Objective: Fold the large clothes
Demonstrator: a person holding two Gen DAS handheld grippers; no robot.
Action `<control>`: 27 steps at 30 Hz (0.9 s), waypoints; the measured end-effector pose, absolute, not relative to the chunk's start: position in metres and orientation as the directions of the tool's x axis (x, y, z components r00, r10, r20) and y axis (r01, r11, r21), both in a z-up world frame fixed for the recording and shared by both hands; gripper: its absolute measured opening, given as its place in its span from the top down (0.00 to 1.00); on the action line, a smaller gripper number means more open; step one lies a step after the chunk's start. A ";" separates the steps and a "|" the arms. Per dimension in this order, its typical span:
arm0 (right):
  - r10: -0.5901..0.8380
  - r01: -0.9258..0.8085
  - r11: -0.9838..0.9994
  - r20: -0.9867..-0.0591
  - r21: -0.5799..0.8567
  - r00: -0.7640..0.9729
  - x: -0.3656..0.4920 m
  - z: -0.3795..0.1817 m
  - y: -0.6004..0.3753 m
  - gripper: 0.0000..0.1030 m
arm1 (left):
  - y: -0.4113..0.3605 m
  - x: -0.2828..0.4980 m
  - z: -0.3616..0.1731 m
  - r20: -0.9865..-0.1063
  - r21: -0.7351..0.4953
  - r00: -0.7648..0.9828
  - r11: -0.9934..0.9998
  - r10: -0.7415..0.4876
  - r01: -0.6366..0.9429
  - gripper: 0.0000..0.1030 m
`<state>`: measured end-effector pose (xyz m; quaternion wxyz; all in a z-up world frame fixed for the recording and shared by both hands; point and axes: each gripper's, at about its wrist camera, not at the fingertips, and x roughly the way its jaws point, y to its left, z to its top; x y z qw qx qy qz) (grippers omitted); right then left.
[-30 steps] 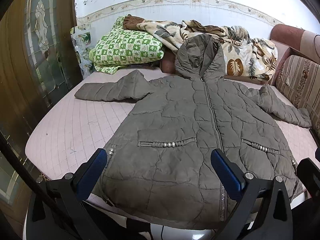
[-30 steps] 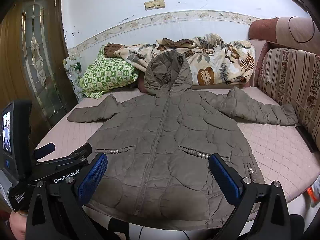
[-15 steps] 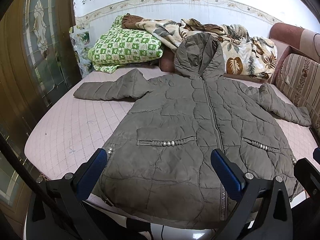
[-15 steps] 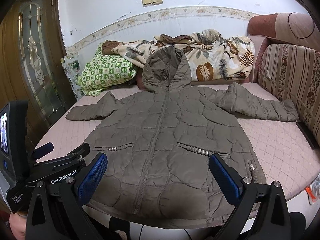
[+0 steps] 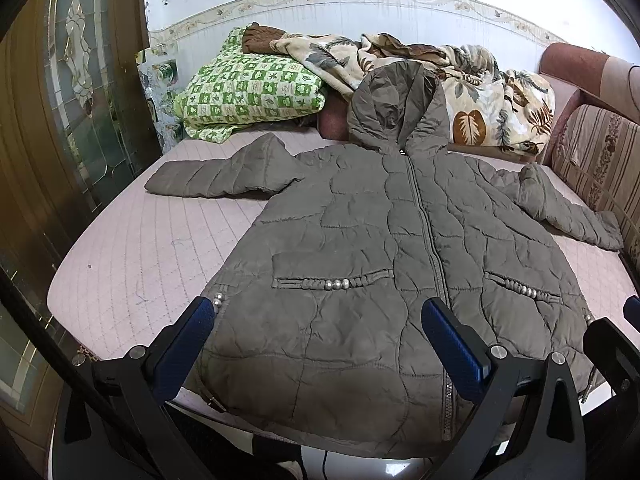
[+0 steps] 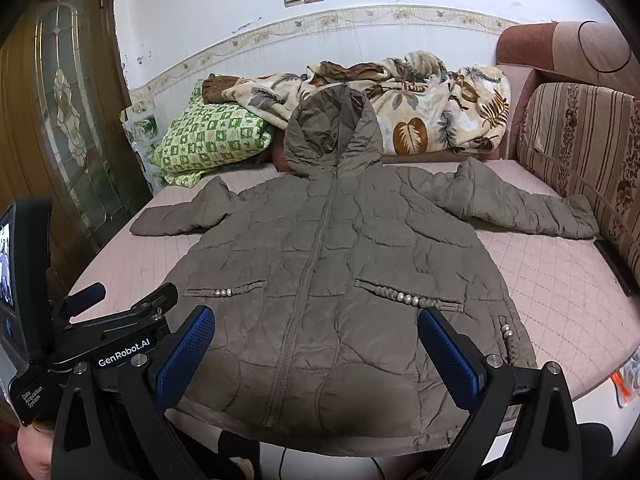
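Note:
A large olive-brown quilted hooded jacket (image 5: 360,248) (image 6: 336,264) lies face up and zipped on a pink quilted bed (image 5: 132,252) (image 6: 560,280). Both sleeves are spread out to the sides, the hood points at the far wall, and the hem hangs over the bed's near edge. My left gripper (image 5: 318,316) hovers open above the hem's left half, blue pads wide apart, nothing between them. My right gripper (image 6: 316,326) hangs open over the hem near the zipper, also empty. The left gripper's black body (image 6: 112,328) shows at the lower left of the right wrist view.
A green checked pillow (image 5: 248,84) and a leaf-print blanket (image 5: 480,92) are piled at the head of the bed. A striped sofa back (image 6: 580,140) runs along the right. A wooden door with patterned glass (image 5: 76,100) stands at the left. A hand (image 6: 32,448) holds the left gripper.
Both views have crept slightly forward and tilted down, so the jacket sits a little lower and larger in frame. The jacket itself has not moved. Both grippers stay open.

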<state>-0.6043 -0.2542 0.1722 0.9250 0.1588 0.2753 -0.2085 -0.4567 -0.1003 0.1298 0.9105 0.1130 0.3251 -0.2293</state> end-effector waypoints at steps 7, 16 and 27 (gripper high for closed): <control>-0.288 0.481 0.854 -0.589 0.199 0.755 -0.603 0.171 -0.257 0.00 | -0.099 -0.454 0.126 -0.649 0.055 0.678 0.868 -0.345 0.494 0.00; -0.288 0.485 0.849 -0.587 0.209 0.757 -0.600 0.161 -0.265 0.00 | -0.104 -0.449 0.122 -0.665 0.061 0.667 0.866 -0.336 0.497 0.00; -0.349 0.636 0.700 -0.621 0.325 0.702 -0.622 0.157 -0.329 0.00 | -0.130 -0.419 0.126 -0.659 0.052 0.668 0.865 -0.346 0.500 0.00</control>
